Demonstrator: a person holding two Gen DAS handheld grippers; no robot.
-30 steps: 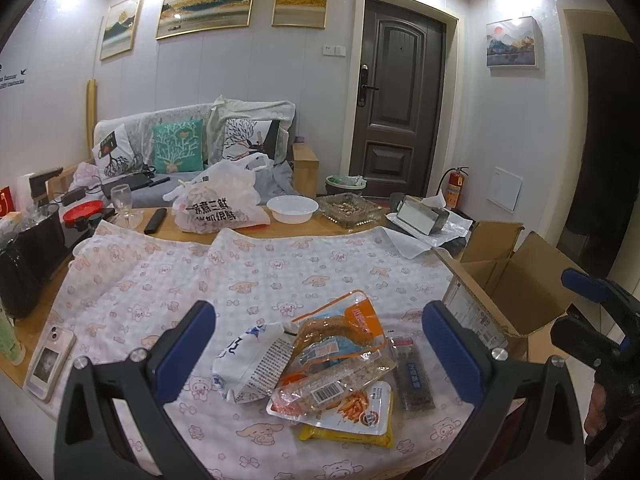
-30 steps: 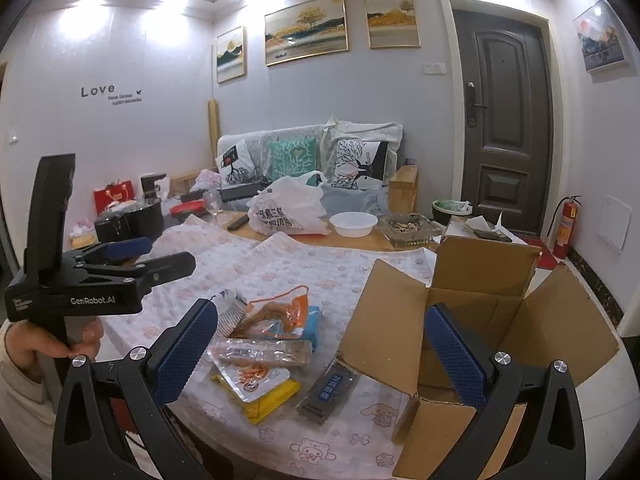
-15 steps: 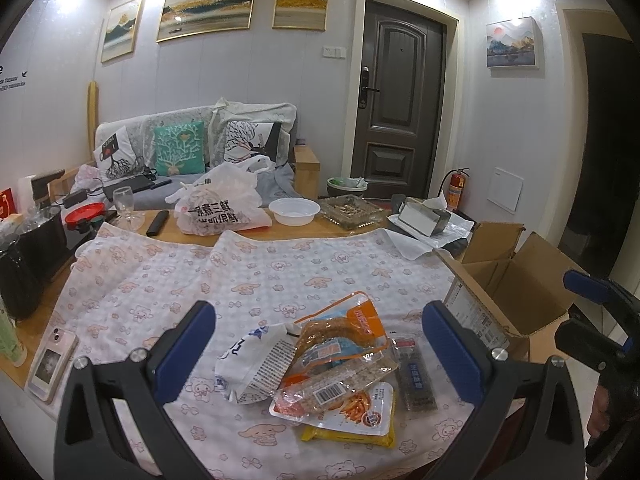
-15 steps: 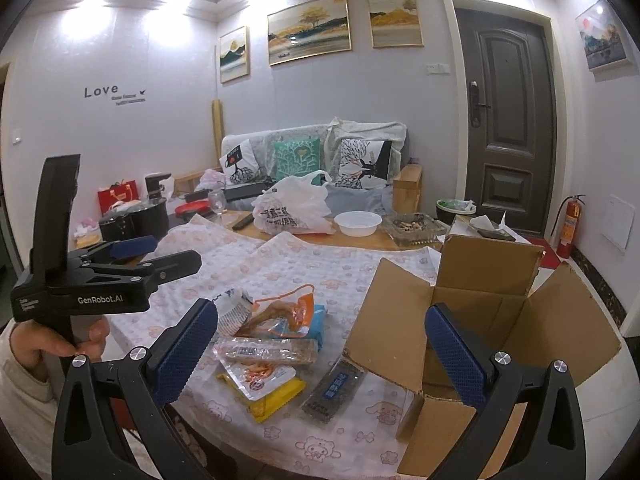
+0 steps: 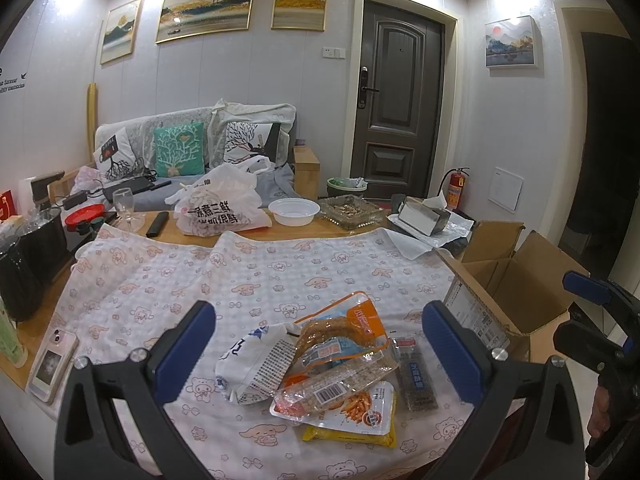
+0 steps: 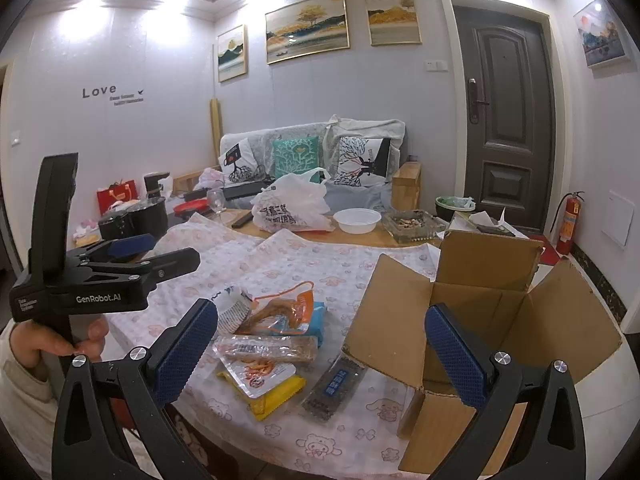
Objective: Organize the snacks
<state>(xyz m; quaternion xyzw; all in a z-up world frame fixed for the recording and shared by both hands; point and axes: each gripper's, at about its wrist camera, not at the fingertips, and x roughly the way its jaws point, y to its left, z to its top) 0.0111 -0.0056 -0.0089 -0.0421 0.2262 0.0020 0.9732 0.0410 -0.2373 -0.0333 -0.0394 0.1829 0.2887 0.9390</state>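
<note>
A pile of snack packets (image 5: 320, 364) lies near the table's front edge: a white bag (image 5: 250, 364), an orange packet (image 5: 352, 320), a clear bar (image 5: 336, 384), a yellow packet (image 5: 352, 434) and a dark bar (image 5: 416, 376). The pile also shows in the right wrist view (image 6: 272, 336). An open cardboard box (image 6: 500, 320) stands to the right of it. My left gripper (image 5: 318, 348) is open and empty, above the pile. My right gripper (image 6: 322, 348) is open and empty, between the pile and the box.
A patterned cloth (image 5: 260, 272) covers the table. At the back stand a white plastic bag (image 5: 220, 208), a white bowl (image 5: 294, 212), a glass tray (image 5: 350, 210) and a wine glass (image 5: 126, 208). A phone (image 5: 52, 360) and black pots (image 5: 28, 256) are at left.
Both grippers have drifted slightly; the views have barely shifted. Nothing on the table has moved.
</note>
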